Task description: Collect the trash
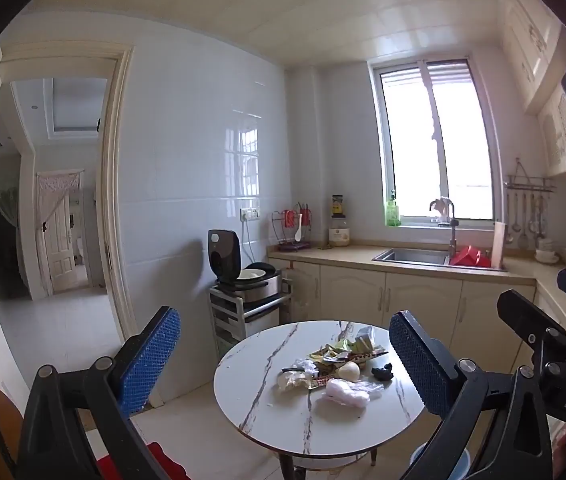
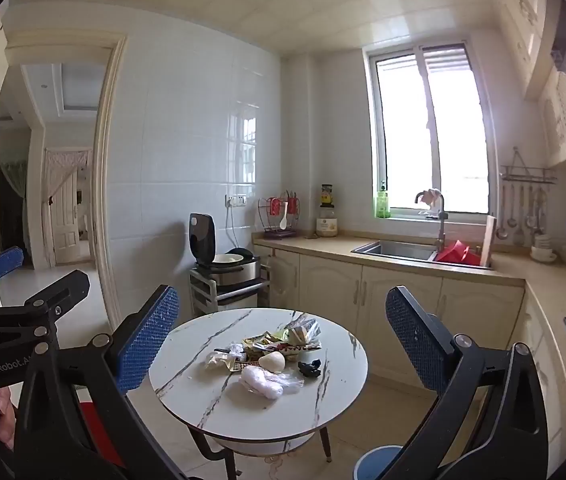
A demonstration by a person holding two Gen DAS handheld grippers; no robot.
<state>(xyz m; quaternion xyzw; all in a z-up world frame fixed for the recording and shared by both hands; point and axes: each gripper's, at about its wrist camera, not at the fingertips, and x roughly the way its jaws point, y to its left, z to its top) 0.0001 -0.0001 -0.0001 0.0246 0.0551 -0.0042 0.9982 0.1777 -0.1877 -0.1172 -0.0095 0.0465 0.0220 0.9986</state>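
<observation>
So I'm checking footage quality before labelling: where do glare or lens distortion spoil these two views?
Left wrist view: the window is blown out white, its reflection glares on the tiled wall, and the door frame bows from the fisheye. Right wrist view: same overexposed window and bowed frame; the trash pile on the round table stays evenly lit and sharp.

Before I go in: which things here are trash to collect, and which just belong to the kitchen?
For the job:
- wrapper pile
- pink-white plastic bag
- black scrap
- pale round lump
- blue bin, apparently the destination

Just kitchen things:
- rice cooker
- green bottle
- red item by the sink
- hanging utensils
</observation>
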